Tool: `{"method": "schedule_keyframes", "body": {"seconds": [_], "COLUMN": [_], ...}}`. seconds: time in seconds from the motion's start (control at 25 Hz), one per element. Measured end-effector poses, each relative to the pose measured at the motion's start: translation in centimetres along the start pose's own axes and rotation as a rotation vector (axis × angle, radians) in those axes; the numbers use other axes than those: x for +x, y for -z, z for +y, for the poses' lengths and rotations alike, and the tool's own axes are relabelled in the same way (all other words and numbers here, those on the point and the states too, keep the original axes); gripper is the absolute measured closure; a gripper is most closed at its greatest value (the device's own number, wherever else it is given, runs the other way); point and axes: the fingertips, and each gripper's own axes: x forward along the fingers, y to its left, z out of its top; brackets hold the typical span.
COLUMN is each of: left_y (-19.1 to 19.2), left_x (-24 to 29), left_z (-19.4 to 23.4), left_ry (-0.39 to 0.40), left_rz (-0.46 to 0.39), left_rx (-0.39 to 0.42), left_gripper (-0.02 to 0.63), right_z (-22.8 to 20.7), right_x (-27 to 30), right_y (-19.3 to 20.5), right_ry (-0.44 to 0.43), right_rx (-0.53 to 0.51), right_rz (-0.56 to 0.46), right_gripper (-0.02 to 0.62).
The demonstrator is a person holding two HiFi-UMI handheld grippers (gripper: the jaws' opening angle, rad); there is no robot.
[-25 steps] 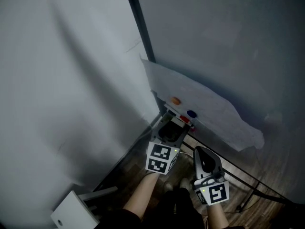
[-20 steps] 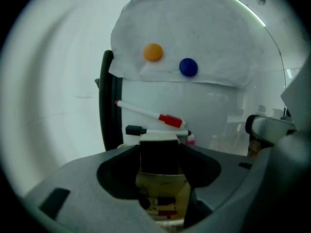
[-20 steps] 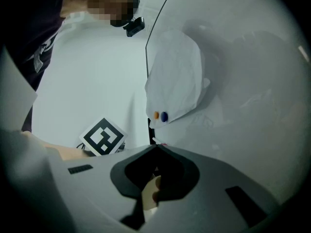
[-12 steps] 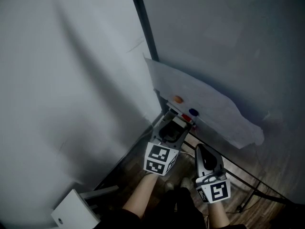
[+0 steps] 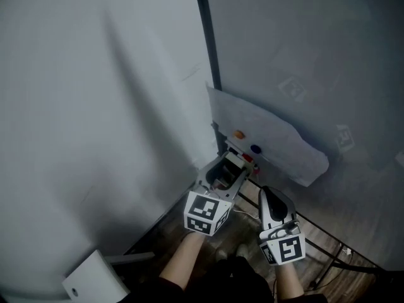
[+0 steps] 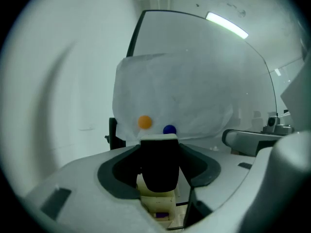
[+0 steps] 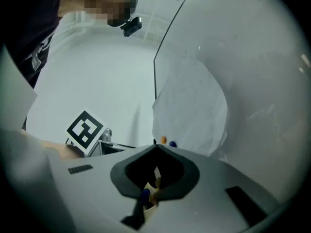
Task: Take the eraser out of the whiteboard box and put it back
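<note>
Grips black eraser [image 6: 159, 174] in left gripper [image 6: 159, 154] above beige box [image 6: 156, 200]; holds right gripper [image 7: 156, 148] closed, empty, at four o'clock.

box [image 5: 238, 161] wedged in corner, wall [image 5: 95, 106] on L, board [image 5: 303, 55] behind, sheet [image 5: 265, 137] overhanging, L gripper [image 5: 221, 177] w/ eraser [image 6: 159, 164] blocking top, R gripper [image 5: 270, 196] beside, floor side open

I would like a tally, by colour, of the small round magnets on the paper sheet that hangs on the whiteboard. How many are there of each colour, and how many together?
Orange magnet: 1
Blue magnet: 1
Total: 2
</note>
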Motion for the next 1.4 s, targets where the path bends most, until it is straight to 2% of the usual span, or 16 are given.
{"method": "schedule_keyframes", "body": {"seconds": [0.36, 0.76, 1.16, 1.4], "left_y": [-7.5, -11.3, -11.8, -11.1], "left_x": [-5.1, -9.4, -10.4, -10.4], "left_z": [-1.7, -3.6, -4.0, -3.8], "left_ry": [-0.013, -0.038, -0.046, -0.051], "left_rz": [-0.184, -0.332, -0.359, -0.345], "left_rx": [0.088, 0.162, 0.197, 0.176], "left_gripper": [0.377, 0.379, 0.379, 0.379], "right_z": [1.6, 2.8, 3.4, 3.3], "right_x": [-0.7, -1.6, -1.8, -1.9], "right_y": [-3.7, -7.3, -7.8, -7.3], "right_ry": [-0.025, -0.042, -0.05, -0.049], "right_rx": [-0.043, -0.089, -0.11, -0.103], "right_rz": [-0.063, -0.141, -0.152, -0.139], "right_gripper": [0.592, 0.592, 0.592, 0.593]}}
